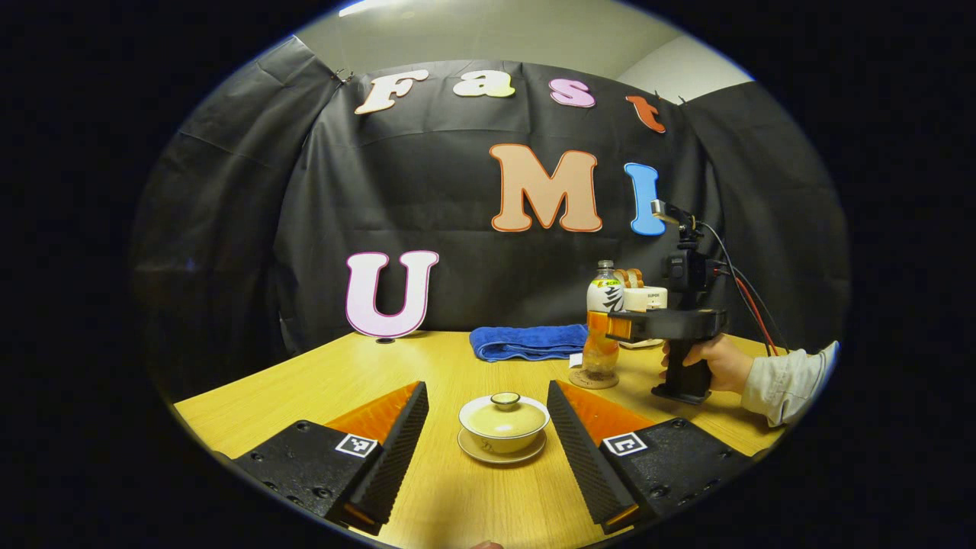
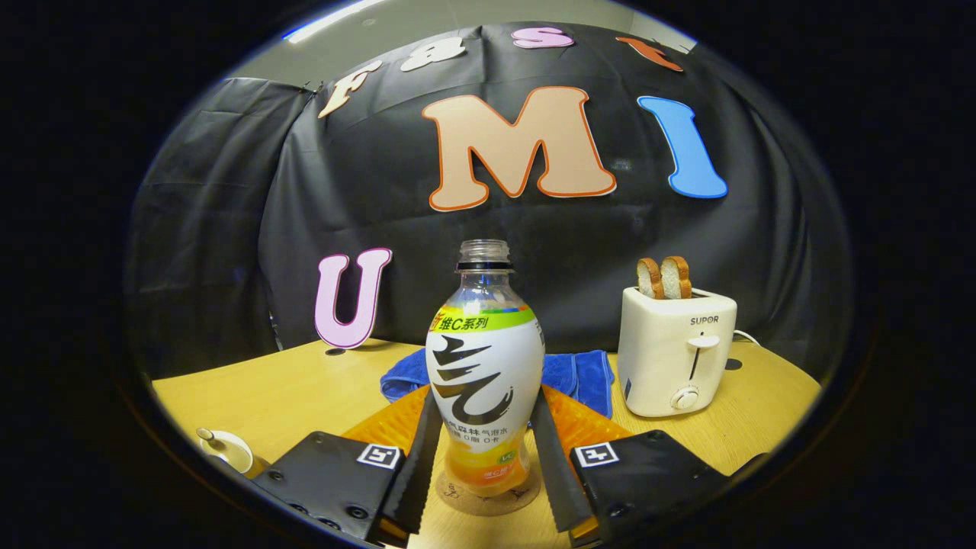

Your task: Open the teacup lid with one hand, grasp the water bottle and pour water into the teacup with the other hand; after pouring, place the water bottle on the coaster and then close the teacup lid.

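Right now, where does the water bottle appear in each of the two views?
Left gripper view: the water bottle stands right of centre on its coaster, held by the other hand-held gripper.
Right gripper view: bottom centre, between that gripper's own fingers.
Shared landmark: the blue towel behind the bottle.

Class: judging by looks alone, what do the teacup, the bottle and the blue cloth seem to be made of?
Teacup: probably glazed ceramic, smooth cream surface with soft shine.
Bottle: clear plastic, apparently; see-through neck, printed wrap.
Blue cloth: terry-like fabric, fuzzy and folded.
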`<state>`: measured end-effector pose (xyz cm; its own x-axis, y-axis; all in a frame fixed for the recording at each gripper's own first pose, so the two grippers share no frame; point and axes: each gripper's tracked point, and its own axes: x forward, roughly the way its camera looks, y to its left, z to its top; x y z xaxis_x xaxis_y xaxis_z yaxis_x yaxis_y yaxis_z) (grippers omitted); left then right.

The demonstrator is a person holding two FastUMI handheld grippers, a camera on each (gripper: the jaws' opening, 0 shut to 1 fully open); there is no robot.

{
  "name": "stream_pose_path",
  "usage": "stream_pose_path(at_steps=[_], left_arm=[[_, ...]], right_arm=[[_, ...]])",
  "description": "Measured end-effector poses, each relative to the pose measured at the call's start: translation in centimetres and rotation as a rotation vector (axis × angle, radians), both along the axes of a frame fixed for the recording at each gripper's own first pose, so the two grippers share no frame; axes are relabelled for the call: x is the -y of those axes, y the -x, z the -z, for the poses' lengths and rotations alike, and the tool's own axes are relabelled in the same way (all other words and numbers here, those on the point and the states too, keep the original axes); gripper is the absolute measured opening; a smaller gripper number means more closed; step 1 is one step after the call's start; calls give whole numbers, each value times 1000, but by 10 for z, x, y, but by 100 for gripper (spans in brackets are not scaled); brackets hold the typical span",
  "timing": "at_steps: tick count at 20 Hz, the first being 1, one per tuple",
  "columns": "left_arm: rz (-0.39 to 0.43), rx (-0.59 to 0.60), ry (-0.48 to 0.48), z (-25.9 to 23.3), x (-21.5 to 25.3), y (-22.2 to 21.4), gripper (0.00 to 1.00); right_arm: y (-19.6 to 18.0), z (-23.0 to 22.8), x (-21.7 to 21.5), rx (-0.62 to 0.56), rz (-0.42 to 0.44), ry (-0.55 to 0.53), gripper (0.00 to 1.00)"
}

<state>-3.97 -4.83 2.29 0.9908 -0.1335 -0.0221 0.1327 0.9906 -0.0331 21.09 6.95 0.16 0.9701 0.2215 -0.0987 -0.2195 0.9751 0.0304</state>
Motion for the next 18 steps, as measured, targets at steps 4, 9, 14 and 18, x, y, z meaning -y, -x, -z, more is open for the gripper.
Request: stream_pose_path(at_steps=[4,9,14,18], left_arm=[[3,-3,4,1,1,-2,91],[2,-13,15,4,2,-4,91],[1,-15,28,6,3,-3,91],[-4,-10,28,4,2,-1,91]], right_arm=[[0,3,-7,-13,-8,8,68],[3,4,-11,3,-14,40,69],[11,4,-11,9,-16,61,76],[13,8,-10,-16,-18,38,79]])
